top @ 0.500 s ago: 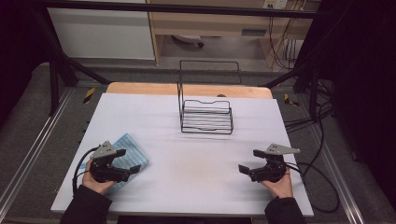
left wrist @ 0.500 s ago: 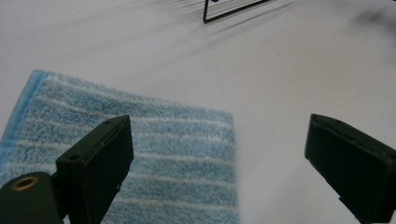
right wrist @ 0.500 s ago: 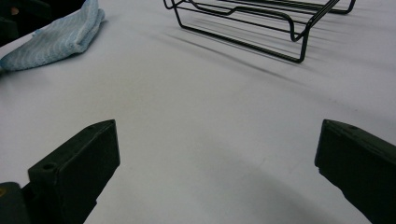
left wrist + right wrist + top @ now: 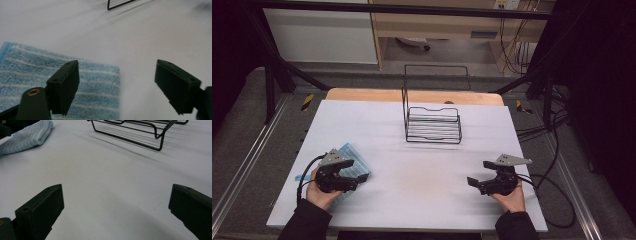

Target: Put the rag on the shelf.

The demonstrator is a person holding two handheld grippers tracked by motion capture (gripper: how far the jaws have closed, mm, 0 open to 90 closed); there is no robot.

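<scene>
Blue striped cloth (image 4: 351, 165) lies flat at lower left of the desk (image 4: 422, 165), under the spread left hand-held gripper (image 4: 357, 181); lower one jaw onto its edge before pinching.

wire rack (image 4: 432, 125) blocks centre-back; table (image 4: 422, 175) between tools — open

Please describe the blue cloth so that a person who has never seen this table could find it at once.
Start from the white table and go to its near left part, where the left gripper hovers with open fingers. The folded cloth lies flat there. It alone is soft, light blue with pale stripes; the wire rack farther back is black.
</scene>
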